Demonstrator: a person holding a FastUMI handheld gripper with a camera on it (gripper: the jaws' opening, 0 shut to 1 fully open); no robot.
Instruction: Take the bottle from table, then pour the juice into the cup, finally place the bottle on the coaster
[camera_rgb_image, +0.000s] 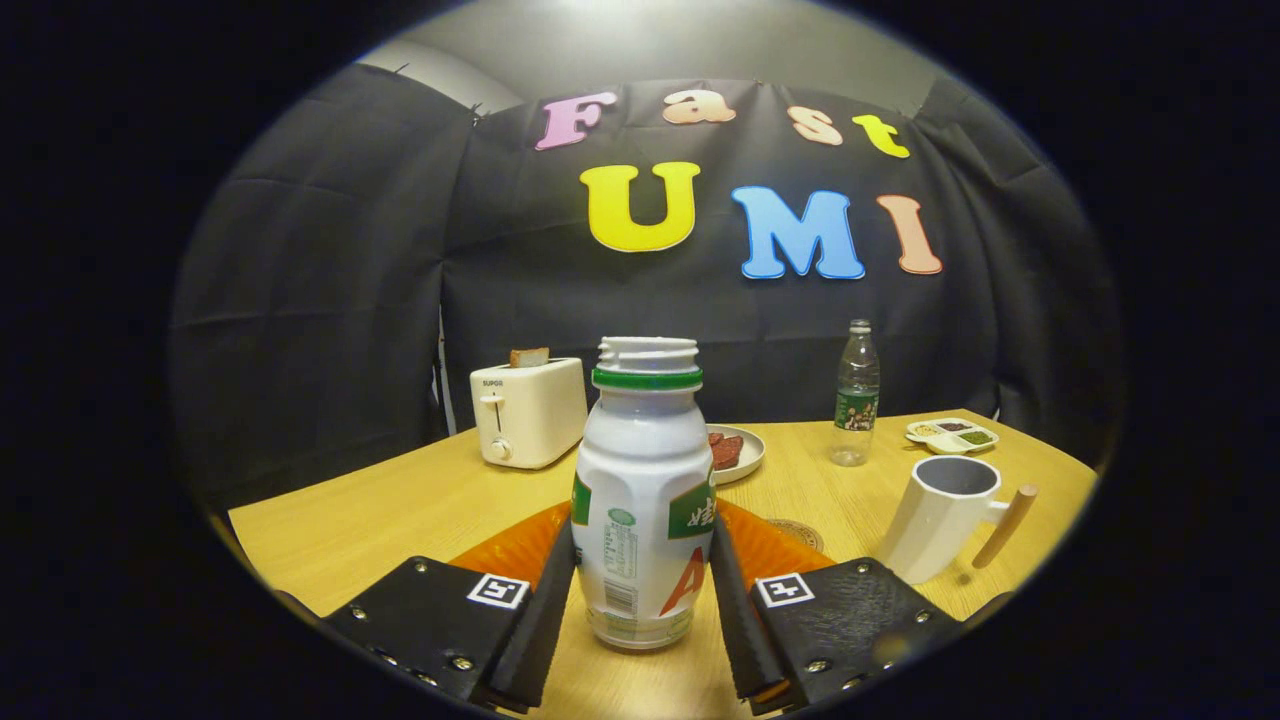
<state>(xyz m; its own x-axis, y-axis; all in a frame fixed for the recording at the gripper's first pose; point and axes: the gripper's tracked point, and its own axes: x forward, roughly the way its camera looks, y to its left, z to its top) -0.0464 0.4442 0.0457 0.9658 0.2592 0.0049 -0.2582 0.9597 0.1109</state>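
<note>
Juice bottle gripped, cup not yet reached.

A toaster (528, 412) was seen at the left of the counter (380, 510); in the middle, the uncapped juice bottle (643, 500) was clasped upright between both fingers of the hand-held gripper (642, 600), apparently just off the counter. The pour was judged next, calling for carriage rightward to the cup (945, 515) and a tilt; the coaster (798, 532) lay between them.

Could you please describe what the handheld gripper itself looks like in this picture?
The gripper has two flat, slab-like fingers, each mounted on a plate with a textured surface fastened by small metal screws. Each plate carries a square black-and-white fiducial marker near its inner corner. No cables or sleeve are visible.
</note>
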